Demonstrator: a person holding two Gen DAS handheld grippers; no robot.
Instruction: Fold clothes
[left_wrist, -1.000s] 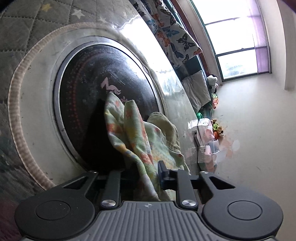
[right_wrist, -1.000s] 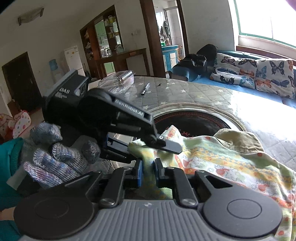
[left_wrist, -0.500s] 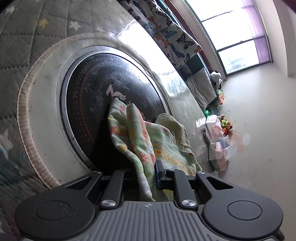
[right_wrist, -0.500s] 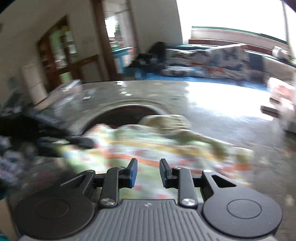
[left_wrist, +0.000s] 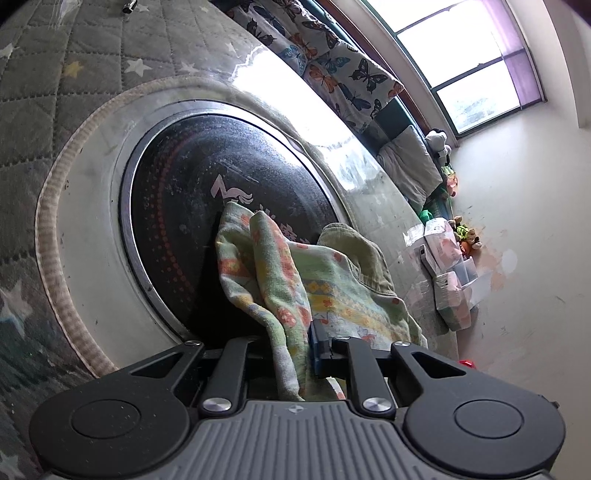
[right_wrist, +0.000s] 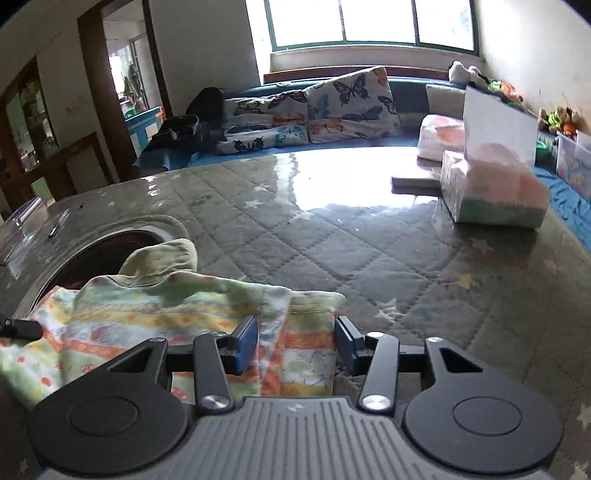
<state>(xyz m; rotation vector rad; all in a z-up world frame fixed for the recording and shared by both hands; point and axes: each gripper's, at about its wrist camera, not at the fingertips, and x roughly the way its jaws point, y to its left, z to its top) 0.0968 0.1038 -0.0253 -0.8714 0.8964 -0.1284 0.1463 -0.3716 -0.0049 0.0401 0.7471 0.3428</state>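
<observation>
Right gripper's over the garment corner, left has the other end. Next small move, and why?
Probably close the right gripper on the garment: its jaws are opening with the corner between them, pads not pressing. The left gripper already pinches its end.

One garment (left_wrist: 291, 273), two tongs (right_wrist: 295, 343).

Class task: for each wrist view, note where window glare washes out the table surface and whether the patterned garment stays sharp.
Left wrist view: glare whitens the table's far edge; the garment is sharp. Right wrist view: glare bleaches the table centre; garment slightly soft.
</observation>
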